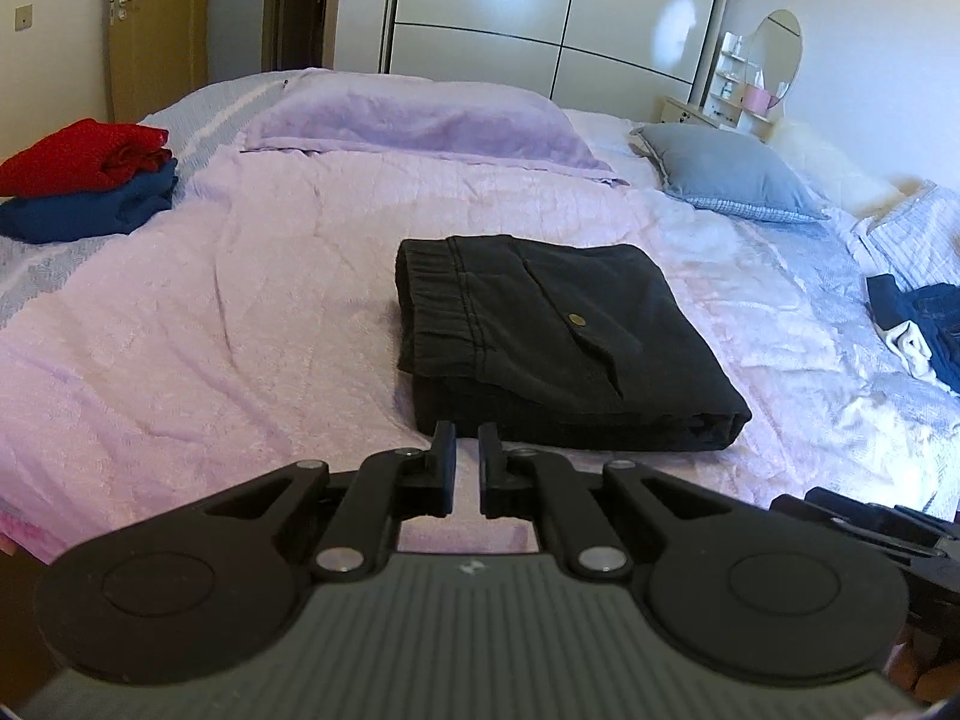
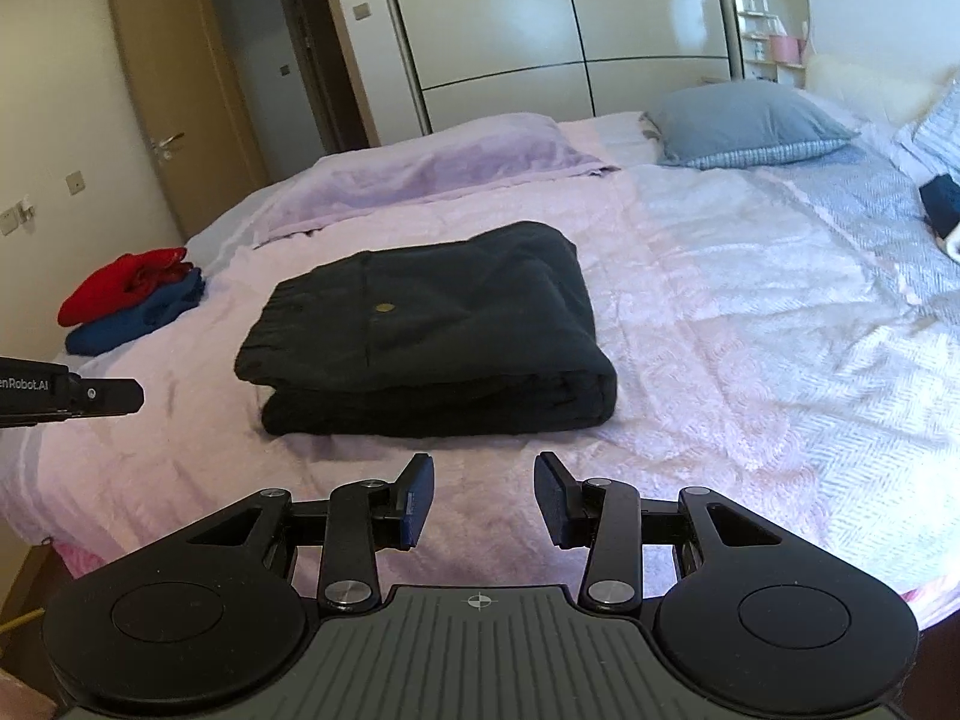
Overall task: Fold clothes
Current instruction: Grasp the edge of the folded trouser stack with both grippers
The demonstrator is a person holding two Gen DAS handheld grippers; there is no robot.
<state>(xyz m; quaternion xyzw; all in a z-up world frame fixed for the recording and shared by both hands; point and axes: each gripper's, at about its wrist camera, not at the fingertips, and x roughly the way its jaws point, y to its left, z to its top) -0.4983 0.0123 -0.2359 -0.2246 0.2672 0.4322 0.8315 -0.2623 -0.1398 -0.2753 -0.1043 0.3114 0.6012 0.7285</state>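
Black trousers lie folded on the pink bedspread, just beyond both grippers.

Folded into a thick rectangle with the waistband to the left and a brass button on top, the trousers rest mid-bed, touched by neither tool. The left gripper hangs at their near edge, its fingers almost together with only a narrow slit and nothing between them. The right gripper stands about half open, empty, just short of the near fold. A red and blue stack sits far left.
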